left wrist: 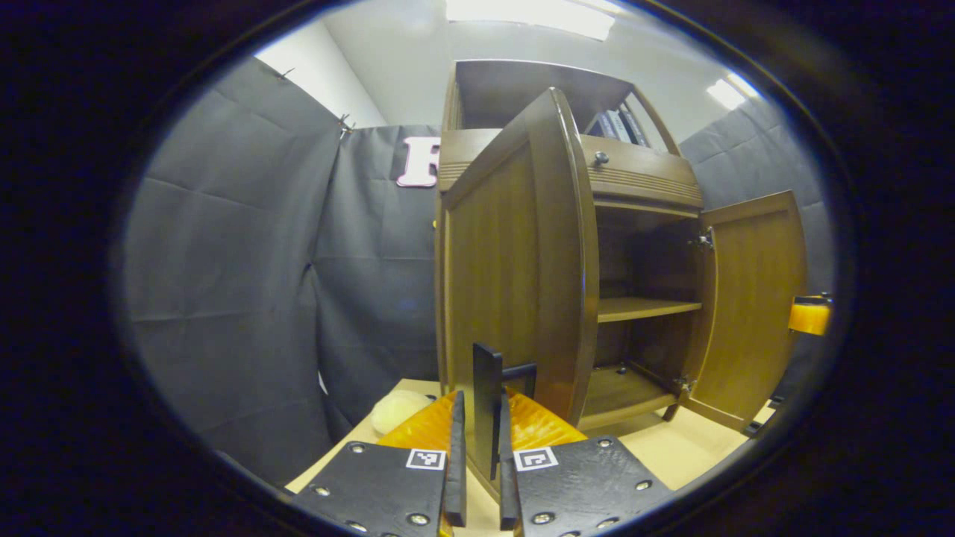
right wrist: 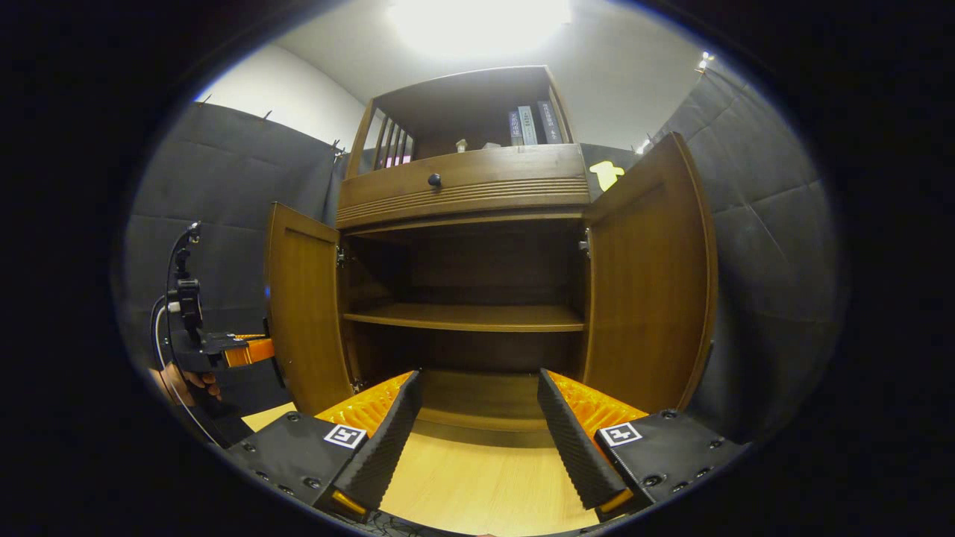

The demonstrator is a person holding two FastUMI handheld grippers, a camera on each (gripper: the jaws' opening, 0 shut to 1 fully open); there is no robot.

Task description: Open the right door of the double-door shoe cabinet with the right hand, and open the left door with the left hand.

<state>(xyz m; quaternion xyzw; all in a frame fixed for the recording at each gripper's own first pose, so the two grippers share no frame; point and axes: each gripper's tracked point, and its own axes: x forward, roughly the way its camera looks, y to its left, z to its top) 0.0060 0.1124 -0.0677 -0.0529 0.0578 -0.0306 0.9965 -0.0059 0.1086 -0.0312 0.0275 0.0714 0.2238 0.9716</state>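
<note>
Backdrop: dark padded cloth walls the booth behind and beside the shoe cabinet (right wrist: 462,298), with a pale ceiling and bright lights above it.
Table: a light wooden table (right wrist: 477,485) carries the shoe cabinet and reaches forward under both tongs.
Left tongs: in the left gripper view the left tongs (left wrist: 482,462) sit at the front edge of the cabinet's left door (left wrist: 515,298), fingers pressed close on a dark flat handle (left wrist: 489,403) that stands between them; in the right gripper view the same tool, held by a hand (right wrist: 186,384), is just left of that door.
Left door: swung out from the cabinet, seen nearly edge-on in the left gripper view and as an opened panel on the cabinet's left side in the right gripper view.
Cabinet interior: one shelf (right wrist: 466,317) crosses the middle of the cabinet, and the compartments above and below it look dark.
Upper part: a drawer front with a round dark knob (right wrist: 434,180) sits over the doors, and books (right wrist: 531,123) stand in the open top of the cabinet.
Right door: the right door (right wrist: 649,291) stands wide open on the cabinet's right side.
Right tongs: the right tongs (right wrist: 477,440) are spread wide in front of the cabinet's open middle, over the table, touching nothing.
</note>
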